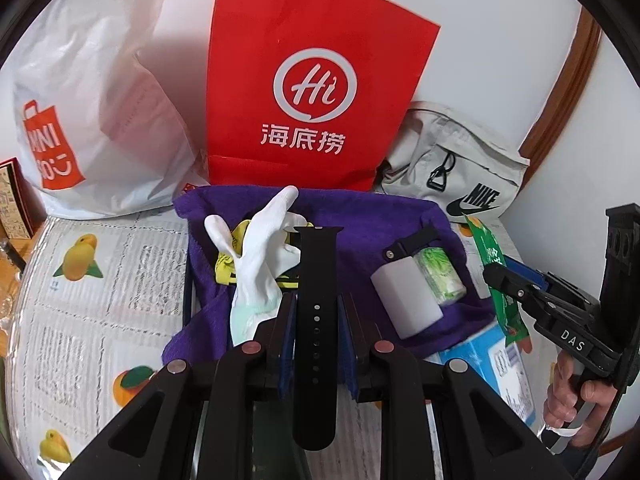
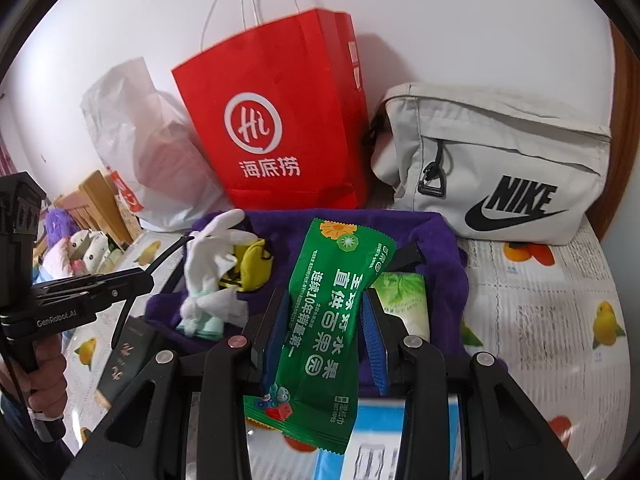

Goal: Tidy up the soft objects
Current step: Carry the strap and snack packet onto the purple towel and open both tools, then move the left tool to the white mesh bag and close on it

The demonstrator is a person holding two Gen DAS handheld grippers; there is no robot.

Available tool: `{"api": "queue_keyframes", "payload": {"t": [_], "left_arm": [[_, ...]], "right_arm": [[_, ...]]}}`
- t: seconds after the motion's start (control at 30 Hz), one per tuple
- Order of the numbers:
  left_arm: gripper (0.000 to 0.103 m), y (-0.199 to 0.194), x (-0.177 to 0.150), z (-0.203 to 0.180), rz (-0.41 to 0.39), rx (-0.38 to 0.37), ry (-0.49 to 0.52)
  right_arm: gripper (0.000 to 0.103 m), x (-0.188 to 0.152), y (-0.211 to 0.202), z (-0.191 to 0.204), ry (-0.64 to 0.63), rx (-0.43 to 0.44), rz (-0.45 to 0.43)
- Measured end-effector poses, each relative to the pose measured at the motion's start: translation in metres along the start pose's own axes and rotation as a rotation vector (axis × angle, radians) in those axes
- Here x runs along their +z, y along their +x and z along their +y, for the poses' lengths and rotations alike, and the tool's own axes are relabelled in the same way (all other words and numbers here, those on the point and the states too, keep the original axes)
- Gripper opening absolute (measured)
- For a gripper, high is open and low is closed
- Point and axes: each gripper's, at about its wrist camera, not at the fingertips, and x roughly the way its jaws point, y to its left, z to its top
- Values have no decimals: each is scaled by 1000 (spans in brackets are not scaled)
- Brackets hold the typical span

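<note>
Left wrist view: my left hand-held gripper (image 1: 316, 312) is pinching a black watch strap (image 1: 317, 280), which stands up between the blue pads and hangs down below them. Just ahead of it lies the purple towel (image 1: 360, 208) lining what looks like a tray or box, though I cannot make out its walls. Already on the towel, ahead and to the left, are a white sock (image 1: 256, 256) and a yellow-and-black soft piece (image 1: 226, 268); ahead and to the right, a white roll (image 1: 404, 300) touching a green tissue pack (image 1: 440, 276). So I judge part of the sorting done, and the strap not yet placed. Off to the right my right hand-held gripper (image 1: 506, 280) carries a green packet (image 1: 500, 276).

Right wrist view: the right hand-held gripper (image 2: 326, 316) is clamped on that green wet-wipes packet (image 2: 332, 312), held upright over the near edge of the towel (image 2: 440, 240). Ahead and left sit the sock (image 2: 212, 272) and yellow piece (image 2: 252, 264); just beyond the right finger, the tissue pack (image 2: 404, 300). The left hand-held gripper (image 2: 140, 276) is at the far left. Behind the towel stand a red paper bag (image 2: 280, 120) and a grey Nike pouch (image 2: 500, 168) on the fruit-printed bench (image 2: 560, 300).

Left to do, as I read it: set both held items down among the others.
</note>
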Motion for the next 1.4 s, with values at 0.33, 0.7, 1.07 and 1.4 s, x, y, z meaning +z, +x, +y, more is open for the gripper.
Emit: {"api": "queue_keyframes", "payload": {"t": [0.33,0.7,1.07,1.4], "left_arm": [[20,39,15,7,51,38,-3],[20,70,16,13,104,45,-26],[31,75,17,12,119,50,-27],[41,22,17,10,51,69,-25]], "right_arm": [[37,14,47,-8,4,-4,90],[39,6,81,-16,1,-27,197],[57,4,87,-21,21,-36,215],[69,7,29,0,4,-30,82]]}}
